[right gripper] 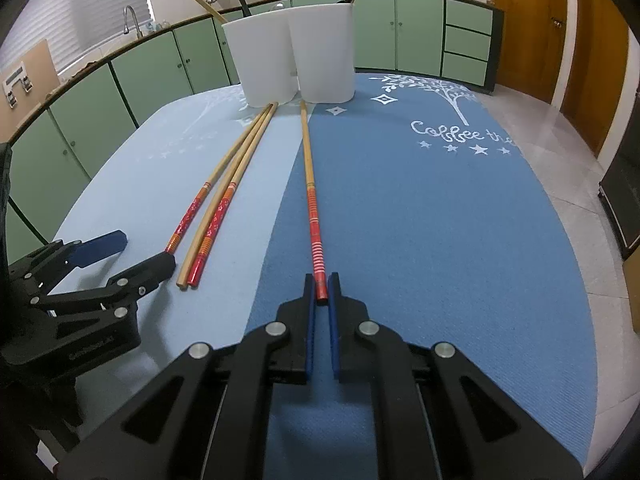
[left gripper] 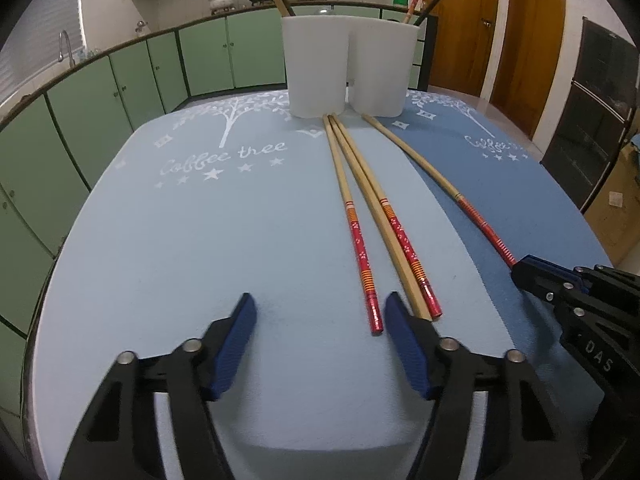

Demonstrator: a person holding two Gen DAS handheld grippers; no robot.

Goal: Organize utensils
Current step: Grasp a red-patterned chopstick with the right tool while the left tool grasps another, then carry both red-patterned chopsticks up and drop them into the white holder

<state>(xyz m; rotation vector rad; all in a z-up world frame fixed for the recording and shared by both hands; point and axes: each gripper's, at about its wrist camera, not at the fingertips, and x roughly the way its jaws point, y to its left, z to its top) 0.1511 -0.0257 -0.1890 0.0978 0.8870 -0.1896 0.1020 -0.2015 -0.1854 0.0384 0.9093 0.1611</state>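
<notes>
A white two-compartment holder [left gripper: 347, 65] stands at the far side of the mats with several chopsticks upright in it; it also shows in the right wrist view [right gripper: 298, 59]. Three chopsticks lie together on the light blue mat: two red-handled [left gripper: 362, 248] [left gripper: 404, 240] and one plain bamboo [left gripper: 388, 236]. My left gripper [left gripper: 320, 312] is open, its right finger beside their handle ends. A fourth red-handled chopstick [right gripper: 312, 200] lies along the mat seam. My right gripper [right gripper: 321, 286] is shut on its handle end.
A light blue mat [left gripper: 180, 248] and a darker blue mat [right gripper: 440, 220] cover the round table. Green kitchen cabinets [left gripper: 120, 88] curve behind it. Wooden doors [left gripper: 520, 32] stand at the right.
</notes>
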